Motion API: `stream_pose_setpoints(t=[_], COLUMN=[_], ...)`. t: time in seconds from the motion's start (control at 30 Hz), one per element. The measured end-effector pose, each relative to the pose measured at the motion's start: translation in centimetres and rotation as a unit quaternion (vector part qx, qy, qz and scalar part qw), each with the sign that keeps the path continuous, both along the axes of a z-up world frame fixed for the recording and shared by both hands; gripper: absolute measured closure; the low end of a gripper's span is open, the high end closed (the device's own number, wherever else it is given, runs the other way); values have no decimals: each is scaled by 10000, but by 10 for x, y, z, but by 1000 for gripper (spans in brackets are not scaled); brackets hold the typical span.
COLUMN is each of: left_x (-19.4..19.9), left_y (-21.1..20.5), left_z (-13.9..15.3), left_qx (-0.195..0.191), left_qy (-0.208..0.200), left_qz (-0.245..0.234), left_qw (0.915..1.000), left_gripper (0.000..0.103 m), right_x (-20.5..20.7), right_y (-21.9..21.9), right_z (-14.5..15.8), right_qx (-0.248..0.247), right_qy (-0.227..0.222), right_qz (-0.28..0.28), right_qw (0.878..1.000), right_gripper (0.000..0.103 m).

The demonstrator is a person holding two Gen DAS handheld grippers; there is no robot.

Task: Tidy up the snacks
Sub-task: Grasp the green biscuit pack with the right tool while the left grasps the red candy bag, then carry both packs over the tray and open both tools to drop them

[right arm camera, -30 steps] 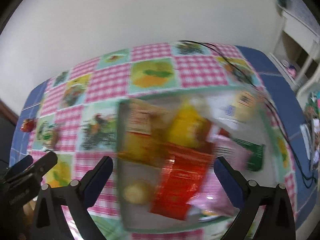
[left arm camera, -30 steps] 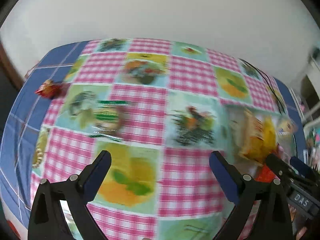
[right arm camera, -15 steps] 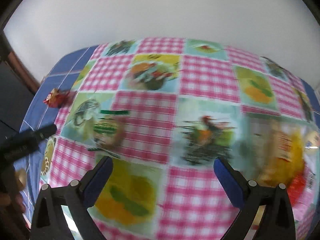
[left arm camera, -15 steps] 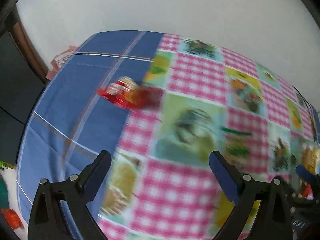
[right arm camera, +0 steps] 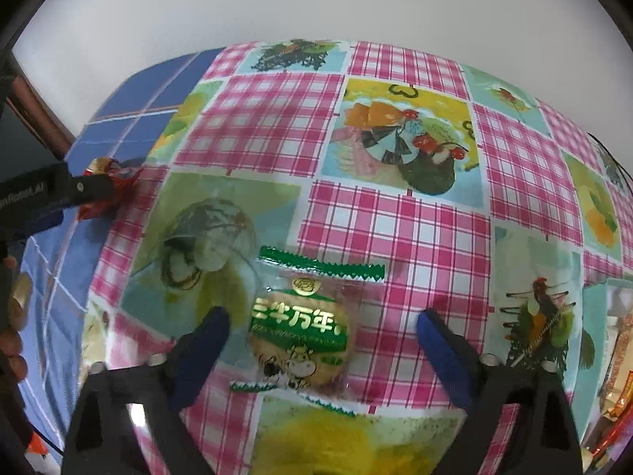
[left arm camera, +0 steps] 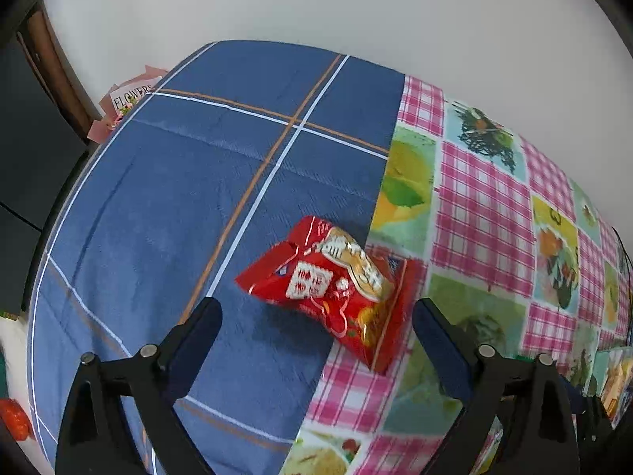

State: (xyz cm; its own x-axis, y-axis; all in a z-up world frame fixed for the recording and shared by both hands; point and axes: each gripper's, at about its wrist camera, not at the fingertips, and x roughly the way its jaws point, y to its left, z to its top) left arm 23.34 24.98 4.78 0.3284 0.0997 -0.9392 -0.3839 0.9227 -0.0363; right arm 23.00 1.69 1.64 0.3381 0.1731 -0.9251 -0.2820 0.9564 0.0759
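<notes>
**Both grippers over loose snacks, nothing picked up yet**

My left gripper (left arm camera: 316, 326) points steeply down with its jaws apart; they have just been closing a little, but the pads touch nothing. The red snack packet (left arm camera: 330, 291) lies between and just ahead of the fingertips, nearer my right-hand finger, straddling the seam where the blue cloth (left arm camera: 190, 206) meets the pink checked oilcloth (right arm camera: 395, 221).

My right gripper (right arm camera: 322, 330) is likewise spread, its jaws also just closing, with no contact yet. The round biscuit in its clear, green-edged wrapper (right arm camera: 302, 334) sits on the oilcloth between the fingers, closer to my left-hand finger and well short of the other.

Taking the oilcloth as the reference: the red packet is on its left edge, the biscuit is inside it, toward the near left part, and at its far right edge I can just see some yellow and red packaging (right arm camera: 621, 356), too cropped to say what holds it.

I judge the task partway through: these two snacks are still loose on the table. Each sits off-centre in its gripper, so a small sideways correction seems wise before lowering and clamping.
</notes>
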Motion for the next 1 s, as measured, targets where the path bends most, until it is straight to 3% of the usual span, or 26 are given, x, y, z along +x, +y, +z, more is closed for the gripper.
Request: stream_pose_setpoints(t=[0.1,0.17,0.23,0.57,1.0], left_x=[6,7,6,-24,-79], left_y=[3,3,0,-28,-180], left_z=[-6,-7,-7,20,70], left_qx=[-271,-312,-288,-369,-1097], left_qy=[14,45,42,-151,-755], left_qz=[26,37,-1,16,-417], left_qw=[9996,9995,9996,9992,9902], left_gripper=[33,40,44,47,46], right_x=[2,3,3,-26,-89], right_y=[4,5,4,-29,-133], right_z=[-4,-2,-1,10,62], right_qx=[-111,-137,-114,144,127], right_qy=[-81,-142,-116,32,-312], right_qz=[-5,25,17,-28,-489], right_qw=[9999,9998,9999,9999,9982], right_gripper=[27,47,50,51,51])
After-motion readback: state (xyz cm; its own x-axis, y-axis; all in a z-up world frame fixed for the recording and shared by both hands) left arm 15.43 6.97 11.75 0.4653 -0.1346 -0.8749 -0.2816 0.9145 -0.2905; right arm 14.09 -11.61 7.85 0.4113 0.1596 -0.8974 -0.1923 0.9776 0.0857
